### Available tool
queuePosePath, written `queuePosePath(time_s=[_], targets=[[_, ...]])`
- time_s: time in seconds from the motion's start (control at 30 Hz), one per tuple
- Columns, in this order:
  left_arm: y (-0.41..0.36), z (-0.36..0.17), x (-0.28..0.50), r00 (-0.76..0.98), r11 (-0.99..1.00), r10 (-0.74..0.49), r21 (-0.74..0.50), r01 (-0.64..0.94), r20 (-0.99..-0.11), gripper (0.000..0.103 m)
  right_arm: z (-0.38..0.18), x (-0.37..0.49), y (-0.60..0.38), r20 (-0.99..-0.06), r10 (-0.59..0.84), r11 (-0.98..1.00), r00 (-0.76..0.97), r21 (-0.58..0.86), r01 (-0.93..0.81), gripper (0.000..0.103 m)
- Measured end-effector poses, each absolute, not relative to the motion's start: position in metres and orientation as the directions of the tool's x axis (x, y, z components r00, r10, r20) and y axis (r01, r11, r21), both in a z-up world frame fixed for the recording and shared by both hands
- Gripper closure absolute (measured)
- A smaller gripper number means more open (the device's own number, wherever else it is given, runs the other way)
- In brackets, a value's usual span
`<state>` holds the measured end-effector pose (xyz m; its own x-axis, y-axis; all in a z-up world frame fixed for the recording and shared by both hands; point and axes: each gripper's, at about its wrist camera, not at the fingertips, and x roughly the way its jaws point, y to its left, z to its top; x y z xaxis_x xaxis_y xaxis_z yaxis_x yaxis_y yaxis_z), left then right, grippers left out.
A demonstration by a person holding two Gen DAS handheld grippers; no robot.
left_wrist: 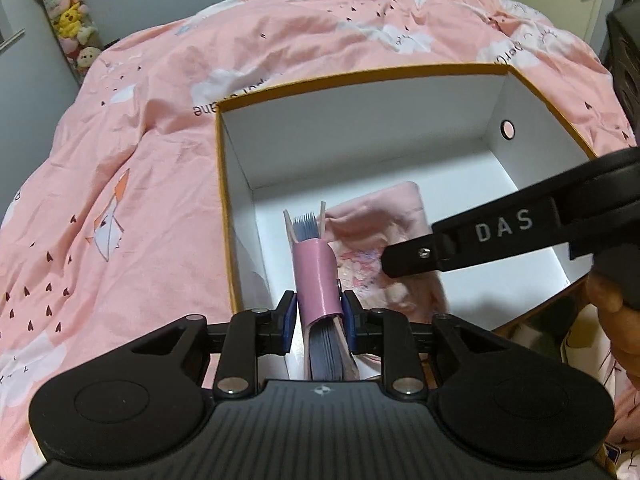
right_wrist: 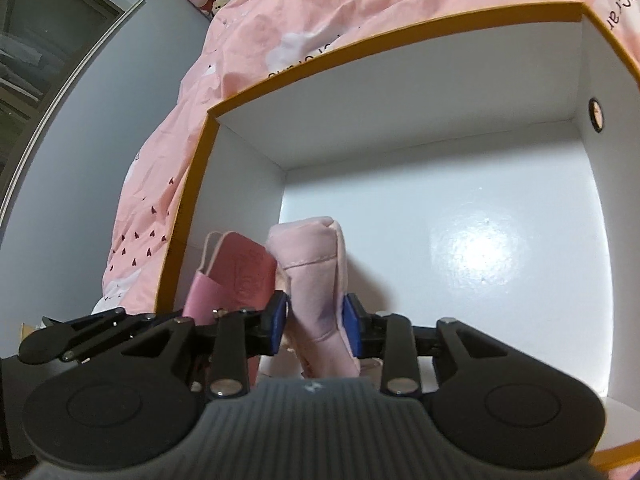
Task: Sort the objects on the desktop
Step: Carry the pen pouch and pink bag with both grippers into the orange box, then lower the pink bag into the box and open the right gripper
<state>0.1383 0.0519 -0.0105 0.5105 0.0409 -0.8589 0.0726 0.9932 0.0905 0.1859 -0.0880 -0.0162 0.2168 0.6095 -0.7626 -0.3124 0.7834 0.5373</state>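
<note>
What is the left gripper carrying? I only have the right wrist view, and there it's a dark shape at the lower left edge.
Observer: A pink notebook with blue-grey pages and a pink strap, held edge-up; the left gripper has its jaws pressed on both covers.
Operator: Is it inside the box?
Observer: Yes, it is within the rim of the box, close to the left wall; I cannot tell if it touches the floor.
Operator: And the pouch in front of me?
Observer: The pink pouch lies flat on the box floor beside the notebook, printed picture facing up.
</note>
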Motion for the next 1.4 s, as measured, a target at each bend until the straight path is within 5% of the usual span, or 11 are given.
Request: queuePosePath(time_s=[0.37,0.47,0.53,0.9,1.27,1.4], targets=[[0.059,-0.008,0.134,0.525,0.992,-0.015,0.052,0.111,-0.851,0.069,-0.028,0.191,-0.084,-0.715,0.673,0.736,0.191,0.621,-0.27,0.063],[0.064,0.0,0.127,0.562,0.992,-0.032,0.041,0.116,-0.827,0.063,-0.026,0.189,-0.083,-0.698,0.692,0.718,0.183,0.643,-0.266,0.065],[0.069,0.008,0.121,0.583,0.993,-0.051,0.023,0.118,-0.811,0.049,-0.025,0.187,-0.081,-0.69,0.702,0.71,0.177,0.655,-0.258,0.066],[0.094,0.032,0.097,0.654,0.994,-0.104,-0.048,0.102,-0.749,0.049,-0.022,0.184,-0.063,-0.714,0.673,0.735,0.19,0.619,-0.276,0.062],[0.106,0.017,0.098,0.644,0.992,-0.126,-0.109,0.066,-0.755,0.049,-0.018,0.182,-0.047,-0.726,0.66,0.744,0.194,0.595,-0.304,0.07],[0.106,0.008,0.104,0.632,0.993,-0.115,-0.108,0.049,-0.767,0.042,-0.021,0.183,-0.045,-0.728,0.658,0.745,0.192,0.595,-0.3,0.069]])
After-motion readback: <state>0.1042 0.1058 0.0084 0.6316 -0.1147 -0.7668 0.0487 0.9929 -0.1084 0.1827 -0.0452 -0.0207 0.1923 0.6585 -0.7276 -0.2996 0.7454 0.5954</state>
